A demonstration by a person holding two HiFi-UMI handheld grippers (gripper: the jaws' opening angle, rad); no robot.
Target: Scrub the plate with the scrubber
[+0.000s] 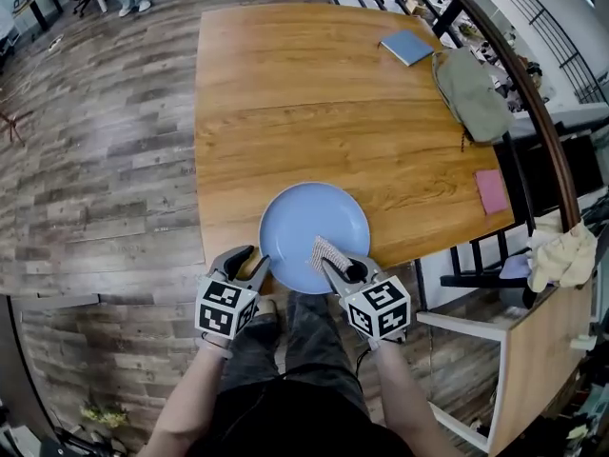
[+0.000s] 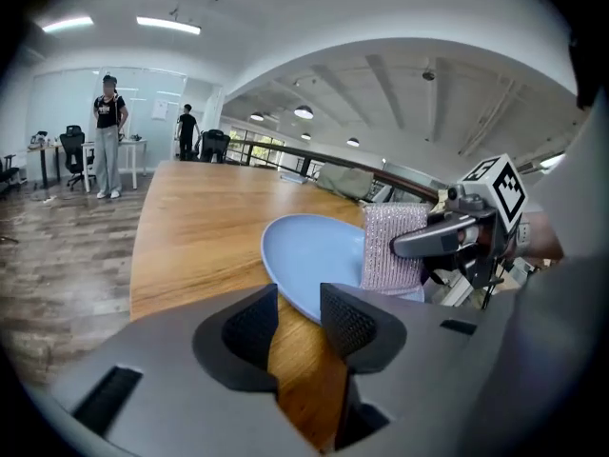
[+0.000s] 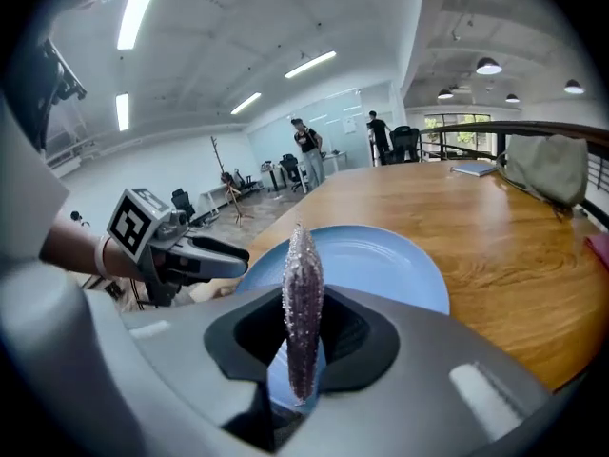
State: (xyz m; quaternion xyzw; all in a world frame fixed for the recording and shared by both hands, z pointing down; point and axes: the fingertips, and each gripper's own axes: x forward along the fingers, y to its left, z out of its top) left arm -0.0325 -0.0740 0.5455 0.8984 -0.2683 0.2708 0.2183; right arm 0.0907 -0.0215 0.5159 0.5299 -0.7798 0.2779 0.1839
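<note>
A round light-blue plate [image 1: 314,227] lies at the near edge of the wooden table [image 1: 285,93]. My right gripper [image 1: 335,267] is shut on a sparkly grey-pink scrubber [image 1: 326,252], which rests over the plate's near right part. In the right gripper view the scrubber [image 3: 303,303] stands edge-on between the jaws, with the plate [image 3: 381,265] behind it. My left gripper [image 1: 249,263] sits at the plate's near left rim. Its jaws stand apart with nothing between them; bare wood shows in the gap of the left gripper [image 2: 300,312], and the plate's rim [image 2: 285,288] lies just ahead.
A blue notebook [image 1: 407,47] and a grey-green bag [image 1: 473,93] lie at the table's far right, a pink pad [image 1: 492,190] at its right edge. A dark chair [image 1: 476,260] and a cabinet with a yellowish cloth [image 1: 561,255] stand to the right. People [image 2: 108,146] stand far off.
</note>
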